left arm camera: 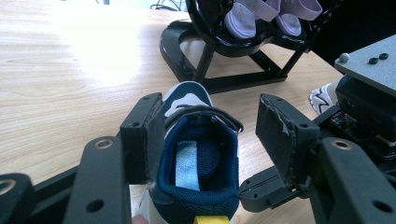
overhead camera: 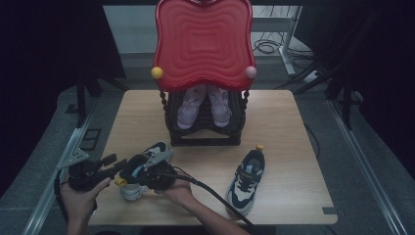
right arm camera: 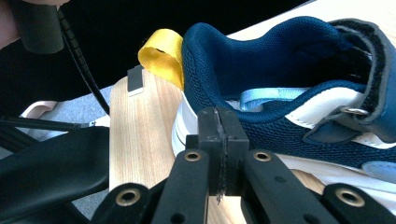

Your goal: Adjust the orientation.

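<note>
High view: two hand-held grippers met at a navy-and-white sneaker [overhead camera: 142, 172] near the front left of the wooden table [overhead camera: 288, 122].

Largest, a red wavy tray [overhead camera: 203, 41] topped a black rack [overhead camera: 205, 134] at the table's back edge, a pair of pale pink shoes [overhead camera: 203, 105] on its lower shelf. The sneaker had a navy mesh collar, a light blue insole strip, a strap across the top and a yellow heel loop [right arm camera: 163, 56]. Its mate [overhead camera: 247, 181] lay well apart toward the front right, with bare wood between them. The left gripper [left arm camera: 210, 140] stood released, its jaws spread on either side of the heel collar, one pad just beside the collar. The right gripper [right arm camera: 218, 140] was clenched on nothing, its pads pressed together just beside the sneaker's white sole.
</note>
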`<state>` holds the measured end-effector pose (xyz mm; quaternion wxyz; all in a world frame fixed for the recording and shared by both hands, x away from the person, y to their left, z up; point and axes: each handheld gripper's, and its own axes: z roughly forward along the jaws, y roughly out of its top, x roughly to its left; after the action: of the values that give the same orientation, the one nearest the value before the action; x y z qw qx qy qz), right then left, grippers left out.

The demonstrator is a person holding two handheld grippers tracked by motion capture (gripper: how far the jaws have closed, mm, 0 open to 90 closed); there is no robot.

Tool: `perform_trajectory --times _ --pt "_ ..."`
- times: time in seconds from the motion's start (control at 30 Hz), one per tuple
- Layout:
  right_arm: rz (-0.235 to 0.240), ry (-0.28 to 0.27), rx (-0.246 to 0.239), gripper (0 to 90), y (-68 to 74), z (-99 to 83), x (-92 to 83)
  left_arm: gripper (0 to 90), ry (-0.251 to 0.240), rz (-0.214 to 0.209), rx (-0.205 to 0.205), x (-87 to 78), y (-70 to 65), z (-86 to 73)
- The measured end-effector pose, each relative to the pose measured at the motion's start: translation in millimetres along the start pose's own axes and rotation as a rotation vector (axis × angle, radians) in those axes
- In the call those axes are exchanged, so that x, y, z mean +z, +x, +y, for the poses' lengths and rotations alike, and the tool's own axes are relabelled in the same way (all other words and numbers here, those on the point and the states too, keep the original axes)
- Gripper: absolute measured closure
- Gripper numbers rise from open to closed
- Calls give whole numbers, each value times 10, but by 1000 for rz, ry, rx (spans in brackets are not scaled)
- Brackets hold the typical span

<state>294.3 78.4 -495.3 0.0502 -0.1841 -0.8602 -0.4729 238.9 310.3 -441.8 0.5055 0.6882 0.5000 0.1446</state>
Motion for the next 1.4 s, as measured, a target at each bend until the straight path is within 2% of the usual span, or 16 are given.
perform_trajectory --times 0.1,0.17,0.3,0.37,0.57,0.73,0.8,1.0,1.3,1.4 --pt "5 5 2 898 18 -4 -45 425 7 0 1 13 -5 -3" --pt "-1 1 -18 898 44 1 -125 425 9 -2 5 23 -9 -5" --pt "-33 -23 -50 898 53 -3 -416 425 16 -1 6 40 -19 -9" --pt "-49 -37 -49 898 34 -28 -593 425 19 -1 7 50 -24 -11" --pt "-106 -79 -16 898 -103 -200 -1087 424 37 2 10 108 -43 -24" --pt "-169 -109 0 898 -179 -375 -1419 424 42 5 13 141 -54 -21" --pt "-181 -123 10 899 -204 -434 -1534 424 40 0 10 144 -49 -18" --pt "-232 -146 25 898 -236 -599 -1825 424 39 1 6 144 -52 -21" --pt "-304 -175 59 898 -295 -845 -2164 424 44 -8 12 172 -87 -20" --pt "-329 -192 85 898 -324 -949 -2311 424 49 -15 14 194 -98 -18"
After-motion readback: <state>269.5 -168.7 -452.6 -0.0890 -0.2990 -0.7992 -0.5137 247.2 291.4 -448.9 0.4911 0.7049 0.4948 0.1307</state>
